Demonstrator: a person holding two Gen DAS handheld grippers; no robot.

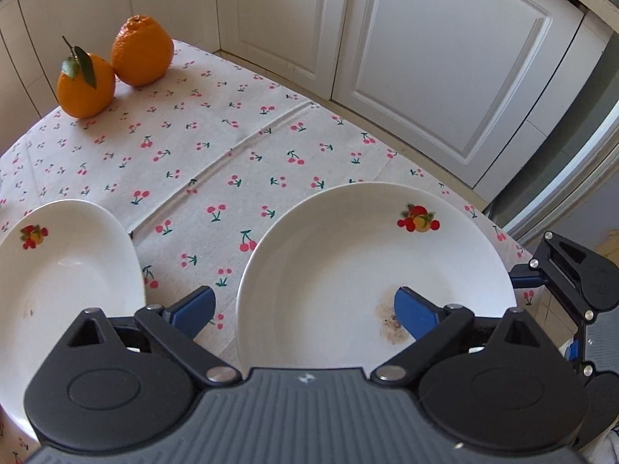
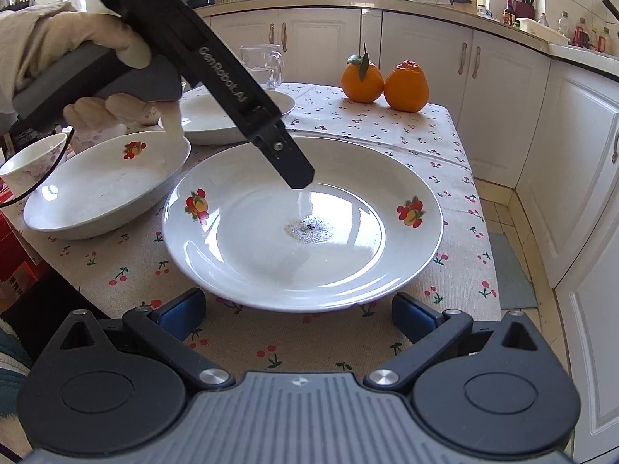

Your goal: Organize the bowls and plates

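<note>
Big plate (image 2: pixel 301 224) is set near the table (image 2: pixel 437 154) front edge, w/ a bowl (image 2: pixel 104 189) just left. Second plate (image 2: pixel 216 120) is placed behind them. Two oranges (image 2: pixel 385 77) are stood touching at the far right corner.

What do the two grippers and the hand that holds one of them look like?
Each gripper, left and right, has a ribbed grey body, black linkage arms with silver pivot pins, and blue finger pads. Seen from the right wrist, the left gripper bears white lettering along its black side. The hand on its grey grip wears a cream glove, and a thin black cable hangs beneath.
</note>
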